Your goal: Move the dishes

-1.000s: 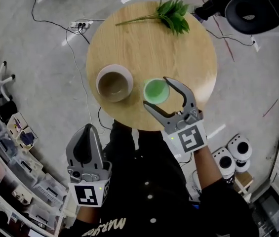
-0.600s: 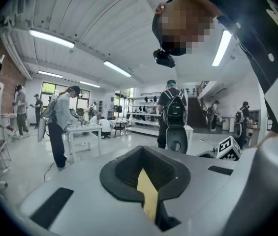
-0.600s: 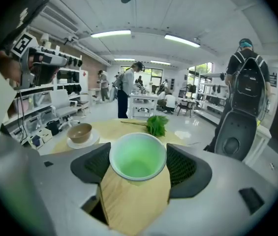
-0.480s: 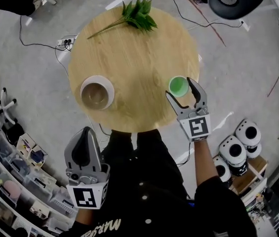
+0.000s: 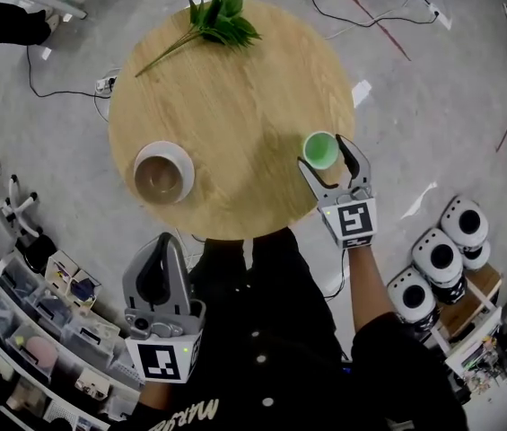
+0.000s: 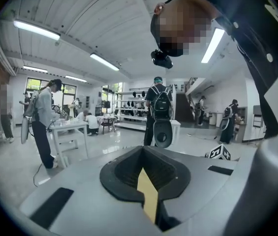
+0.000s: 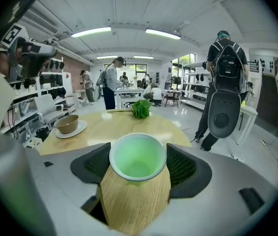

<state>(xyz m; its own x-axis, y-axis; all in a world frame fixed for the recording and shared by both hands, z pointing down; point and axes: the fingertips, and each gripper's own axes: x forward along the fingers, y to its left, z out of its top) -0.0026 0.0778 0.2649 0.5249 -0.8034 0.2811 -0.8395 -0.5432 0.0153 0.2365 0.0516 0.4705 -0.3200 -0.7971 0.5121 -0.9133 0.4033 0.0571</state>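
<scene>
Head view: overhead, steeply down onto round table. Right gripper view: low, close, facing across it; shares table, green cup, leafy sprig. Left gripper view: off-table, tilted up at ceiling lights.

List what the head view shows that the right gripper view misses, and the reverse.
Head view only: white domed devices on the grey floor, and the right gripper's marker cube. Right gripper view only: ceiling lights and people standing beyond, one wearing a backpack. Both: the right gripper shut on the pale green cup, the round wooden table, the brown bowl on a white saucer, the green leafy sprig.
</scene>
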